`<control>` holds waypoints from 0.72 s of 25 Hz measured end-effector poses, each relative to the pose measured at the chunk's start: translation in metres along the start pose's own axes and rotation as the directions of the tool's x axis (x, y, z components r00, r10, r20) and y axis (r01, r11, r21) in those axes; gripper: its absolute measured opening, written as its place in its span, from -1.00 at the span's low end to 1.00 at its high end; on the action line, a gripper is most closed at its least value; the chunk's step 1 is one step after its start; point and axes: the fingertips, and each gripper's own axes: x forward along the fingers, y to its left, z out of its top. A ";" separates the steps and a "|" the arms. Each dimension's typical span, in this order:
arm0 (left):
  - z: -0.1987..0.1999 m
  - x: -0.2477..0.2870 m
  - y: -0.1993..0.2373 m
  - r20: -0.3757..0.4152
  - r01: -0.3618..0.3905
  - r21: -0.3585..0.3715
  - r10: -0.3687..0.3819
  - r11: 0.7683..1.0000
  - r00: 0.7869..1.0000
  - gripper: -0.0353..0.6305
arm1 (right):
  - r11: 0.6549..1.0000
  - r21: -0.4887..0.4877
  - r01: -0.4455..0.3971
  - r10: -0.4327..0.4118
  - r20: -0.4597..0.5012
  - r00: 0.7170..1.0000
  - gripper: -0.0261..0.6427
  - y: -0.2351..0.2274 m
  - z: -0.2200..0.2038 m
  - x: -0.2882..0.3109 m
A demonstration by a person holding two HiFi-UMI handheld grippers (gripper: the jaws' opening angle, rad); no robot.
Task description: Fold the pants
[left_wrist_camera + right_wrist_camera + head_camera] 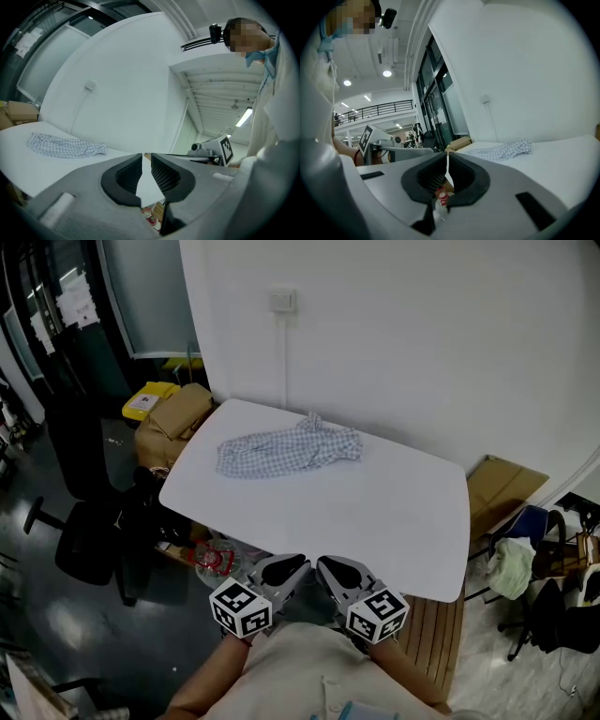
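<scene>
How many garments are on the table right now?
1. The checked pants lie crumpled on the far left part of the white table. The whole table top shows in the head view, and no other garment is on it.

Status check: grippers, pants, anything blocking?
Left gripper slightly ajar, empty; right gripper shut, empty. Checked pants crumpled on white table, untouched. Nothing in the way.
</scene>
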 end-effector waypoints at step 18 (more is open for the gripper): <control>0.018 0.001 0.083 0.000 -0.030 -0.055 0.030 0.998 1.000 -0.74 | 1.000 0.018 -0.015 0.016 -0.059 0.998 -0.87 -0.020 0.007 0.077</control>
